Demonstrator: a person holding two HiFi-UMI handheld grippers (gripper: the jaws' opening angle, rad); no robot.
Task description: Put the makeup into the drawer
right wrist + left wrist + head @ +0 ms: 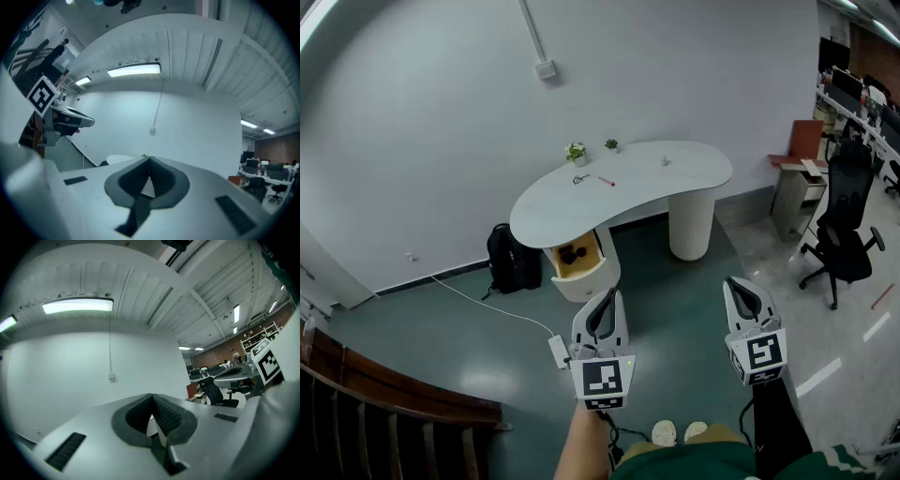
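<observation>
Jaws: my left gripper (604, 302) and right gripper (741, 289) closed, empty.
Makeup (607, 181): twelve o'clock from left gripper, well apart.

— We see a smooth, matt white top on the table (628, 178). Under the table, the drawer (591, 265) looks like pale wood inside.
— Beside the table, we read the backpack (512, 259) as black cloth. The floor (675, 291) around it shows a soft sheen.

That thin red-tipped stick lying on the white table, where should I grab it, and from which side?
Probably mid-shaft, from above, with the jaws across its length: the red-tipped stick lies flat on the table and looks too thin for a side approach. Finer detail is too small to tell.
</observation>
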